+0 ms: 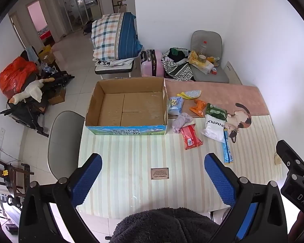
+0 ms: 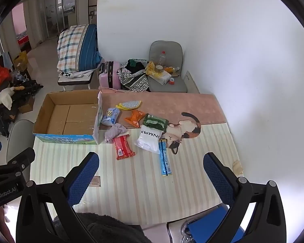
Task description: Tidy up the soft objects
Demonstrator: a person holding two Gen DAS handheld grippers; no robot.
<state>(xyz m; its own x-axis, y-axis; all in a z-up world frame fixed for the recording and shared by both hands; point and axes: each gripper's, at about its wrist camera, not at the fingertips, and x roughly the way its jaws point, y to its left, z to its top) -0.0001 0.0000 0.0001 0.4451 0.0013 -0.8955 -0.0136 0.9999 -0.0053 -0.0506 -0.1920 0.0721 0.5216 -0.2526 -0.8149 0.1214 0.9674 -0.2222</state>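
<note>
I hold both tongs high over the near edge of the table point(image 1: 131, 182), tipped downward so each camera takes in the whole spread before I commit to anything. My left gripper point(image 1: 153, 177) has its blue pads spread as wide as they go, with nothing between them but striped cloth; my right gripper point(image 2: 151, 175) stands just as wide and just as empty. The cardboard box point(image 1: 127, 109) sits open-topped at the centre left of the left view, bare inside — I judge it is where the soft things should end up, which is why it stands right beside them. They lie in a loose cluster just right of the box wall: a pale blue tissue pack point(image 2: 110, 116) touching the box, a crumpled lilac cloth point(image 2: 115, 132) below it, a red packet point(image 2: 122, 146) partly overlapped by the cloth, an orange pouch point(image 2: 136, 117), a green packet point(image 2: 155, 121) resting on a white bag point(image 2: 150, 139), a long blue sachet point(image 2: 165, 160) and a yellow-edged mitt point(image 2: 129, 104) farthest up. Nothing is in the box yet, so the sorting looks unstarted — the red packet and the sachet lie nearest my right tongs.
</note>
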